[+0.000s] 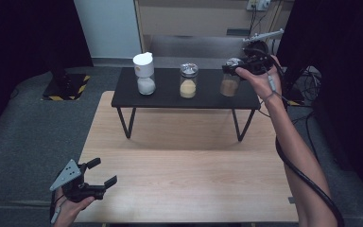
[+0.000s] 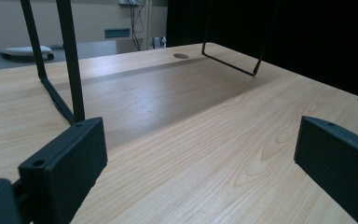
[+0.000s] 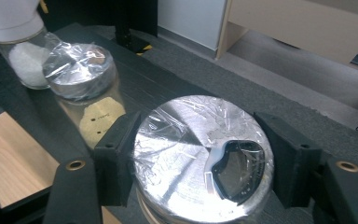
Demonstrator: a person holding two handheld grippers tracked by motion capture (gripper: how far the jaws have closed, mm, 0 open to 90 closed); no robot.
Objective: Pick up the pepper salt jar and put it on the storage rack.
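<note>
Three glass jars stand in a row on a small black shelf table: one with white grains and a white cap, one with yellow powder and a foil-wrapped lid, one with brown powder. My right gripper is shut on the silver, plastic-wrapped lid of the brown jar, its pads pressed on both sides of the lid. The yellow jar and white jar show beyond it. My left gripper rests low at the wooden table's front left corner, open, with nothing between its pads.
The wooden table lies below the black shelf, whose thin metal legs stand on it. A round cable hole is at the table's far edge. Grey carpet, a black stand base and dark curtains surround the table.
</note>
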